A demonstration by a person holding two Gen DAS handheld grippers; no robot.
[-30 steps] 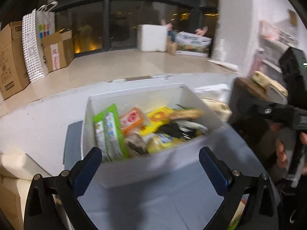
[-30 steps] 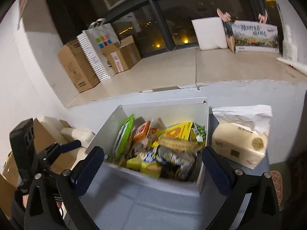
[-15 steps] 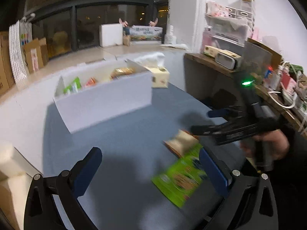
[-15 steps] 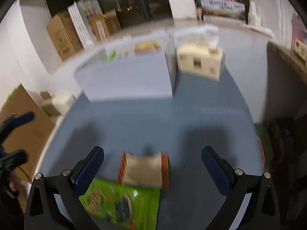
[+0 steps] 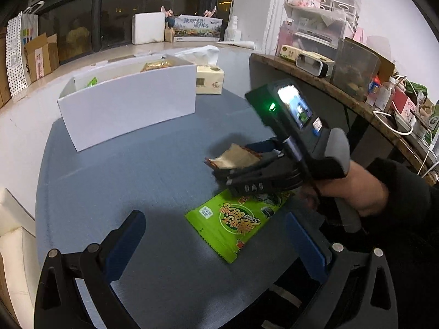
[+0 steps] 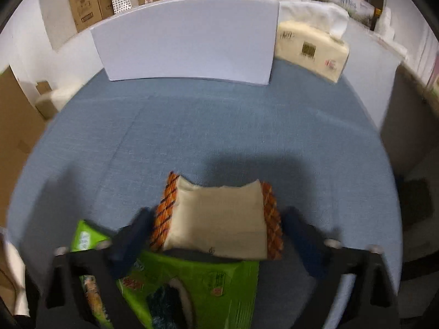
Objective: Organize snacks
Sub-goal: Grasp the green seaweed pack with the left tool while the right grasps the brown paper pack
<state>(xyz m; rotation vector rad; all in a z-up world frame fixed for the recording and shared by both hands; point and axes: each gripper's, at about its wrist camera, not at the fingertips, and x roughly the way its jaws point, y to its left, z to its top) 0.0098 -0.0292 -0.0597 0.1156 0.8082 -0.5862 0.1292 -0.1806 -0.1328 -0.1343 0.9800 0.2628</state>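
A beige snack packet with orange striped ends lies on the blue table between the open fingers of my right gripper; whether the pads touch it I cannot tell. It also shows in the left wrist view, in front of the right gripper. A green snack bag lies flat just nearer; it shows under the right gripper. My left gripper is open and empty, hovering near the green bag. The white snack box stands at the back with packets inside.
A tissue pack sits right of the white box, also in the right wrist view. A cluttered wooden shelf runs along the right. Cardboard boxes stand behind the table.
Both grippers pulled back from the white box to the table's near side. My right gripper has come down around the beige packet.
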